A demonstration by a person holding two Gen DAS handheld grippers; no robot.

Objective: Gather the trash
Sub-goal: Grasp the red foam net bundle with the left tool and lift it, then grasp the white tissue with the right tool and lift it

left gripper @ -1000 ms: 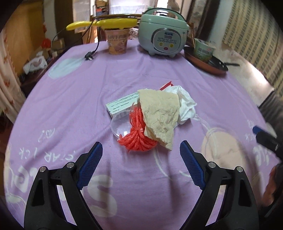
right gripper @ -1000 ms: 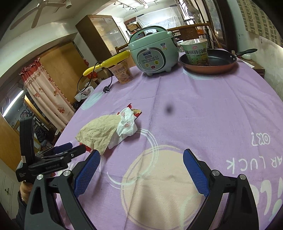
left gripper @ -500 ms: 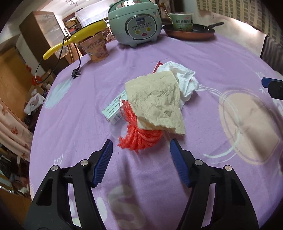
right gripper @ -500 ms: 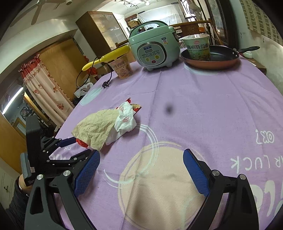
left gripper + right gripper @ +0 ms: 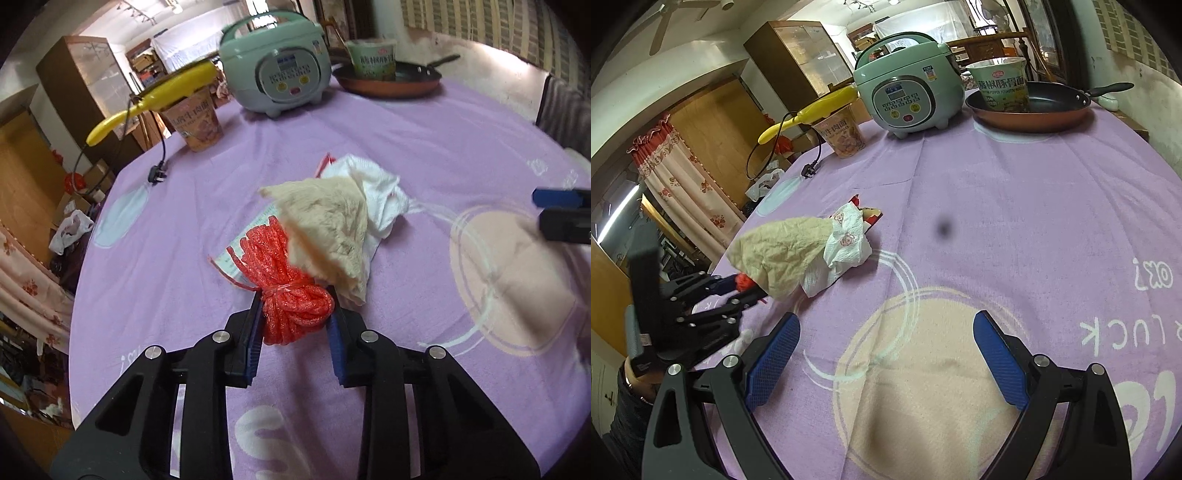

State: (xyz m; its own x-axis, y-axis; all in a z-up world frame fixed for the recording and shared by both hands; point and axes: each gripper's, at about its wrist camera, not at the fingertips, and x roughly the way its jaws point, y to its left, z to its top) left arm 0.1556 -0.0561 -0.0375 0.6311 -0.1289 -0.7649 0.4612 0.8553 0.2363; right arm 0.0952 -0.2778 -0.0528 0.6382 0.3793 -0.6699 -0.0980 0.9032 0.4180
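left tongs (image 5: 295, 325) are pinching the red mesh bundle (image 5: 291, 284) low in the middle of the frame, having just been closing on it; your right tongs (image 5: 886, 362) hang spread and empty over the purple tablecloth (image 5: 1015, 206).
lift slowly: the crumpled beige paper (image 5: 328, 225) drapes over the far end of the bundle and touches the white tissue (image 5: 373, 188) behind it, so both may drag or slip off. a flat pale packet (image 5: 236, 254) lies under the mesh; expect it to be left behind. check that the pads grip the knotted waist, not loose loops.
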